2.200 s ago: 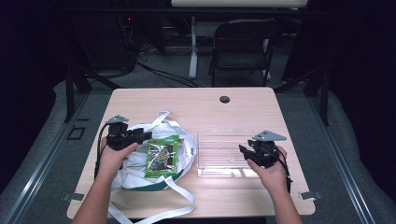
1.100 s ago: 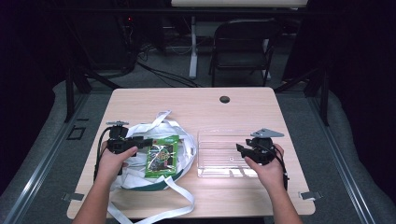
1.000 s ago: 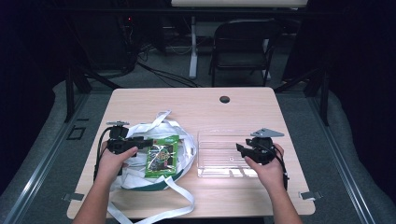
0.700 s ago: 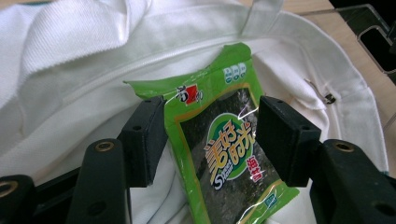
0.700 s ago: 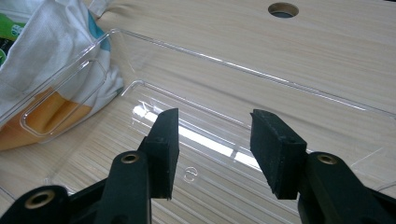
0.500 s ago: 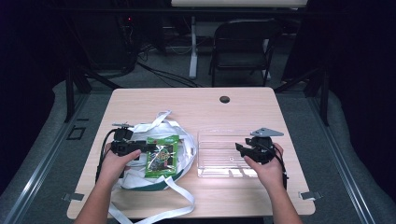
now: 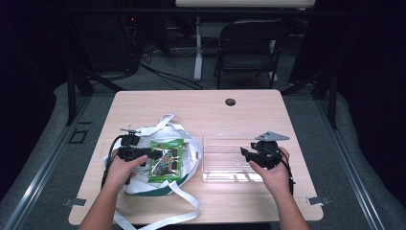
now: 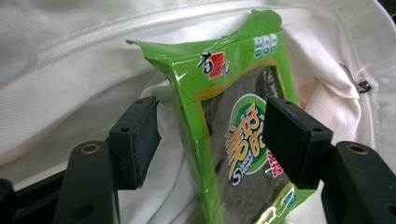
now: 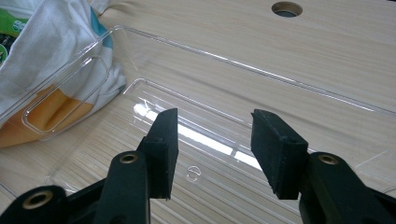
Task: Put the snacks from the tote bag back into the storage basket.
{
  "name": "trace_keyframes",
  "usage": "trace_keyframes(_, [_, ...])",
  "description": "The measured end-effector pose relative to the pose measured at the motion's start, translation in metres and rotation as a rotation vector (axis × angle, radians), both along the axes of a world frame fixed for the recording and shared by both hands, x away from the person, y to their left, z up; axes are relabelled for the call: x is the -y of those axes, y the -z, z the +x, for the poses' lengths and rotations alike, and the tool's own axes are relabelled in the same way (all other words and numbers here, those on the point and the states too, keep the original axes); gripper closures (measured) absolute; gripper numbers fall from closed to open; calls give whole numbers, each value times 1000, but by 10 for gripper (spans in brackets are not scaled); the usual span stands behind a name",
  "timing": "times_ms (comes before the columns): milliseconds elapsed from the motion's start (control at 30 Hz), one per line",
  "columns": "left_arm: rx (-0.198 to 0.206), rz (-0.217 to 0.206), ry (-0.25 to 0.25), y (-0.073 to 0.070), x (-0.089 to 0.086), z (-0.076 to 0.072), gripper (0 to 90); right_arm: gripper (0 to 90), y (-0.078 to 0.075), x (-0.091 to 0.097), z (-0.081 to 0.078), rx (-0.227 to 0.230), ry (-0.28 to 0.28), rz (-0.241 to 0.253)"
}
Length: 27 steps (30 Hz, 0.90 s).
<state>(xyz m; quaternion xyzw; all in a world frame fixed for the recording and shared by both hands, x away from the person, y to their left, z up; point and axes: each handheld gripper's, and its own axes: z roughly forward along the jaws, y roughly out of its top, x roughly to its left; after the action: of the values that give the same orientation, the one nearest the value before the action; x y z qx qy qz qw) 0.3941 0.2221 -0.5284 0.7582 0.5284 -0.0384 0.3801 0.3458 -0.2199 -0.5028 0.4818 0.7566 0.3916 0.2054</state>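
Observation:
A green seaweed snack packet (image 7: 165, 160) lies on a white cloth bag (image 7: 187, 143) at the table's left. My left gripper (image 7: 152, 154) reaches it from the left. In the left gripper view the packet (image 8: 233, 93) stands on edge between the jaws of the left gripper (image 8: 212, 140), which have just been opening. The left pad stands clear of it and the right pad is close against its face. My right gripper (image 7: 244, 153) hangs open over a clear plastic tray (image 7: 225, 136). Nothing is between the jaws of the right gripper (image 9: 212, 140) above the tray's floor (image 9: 233, 70).
The bag's long white straps (image 7: 184, 201) trail toward the table's front edge. A round cable hole (image 7: 230, 102) sits near the far edge. A folding chair (image 7: 249, 48) stands behind the table. The bag's cloth (image 9: 56, 37) presses against the tray's left wall.
My left hand has sunk a little toward the bag with the packet, and its jaws have spread wider. The right hand has stayed where it was.

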Motion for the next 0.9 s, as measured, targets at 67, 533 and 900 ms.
trace_keyframes(67, [-5, 1, 1, 2, 1, 1, 359, 516, 0, -1, -1, 3, -2, 2])
trace_keyframes(533, [-50, -32, 31, 13, 12, 12, 353, 516, -1, 4, -9, 9, 13, -5])
trace_keyframes(900, [-82, -73, 57, 18, 16, 16, 360, 517, -1, 3, -13, 18, 7, -7])
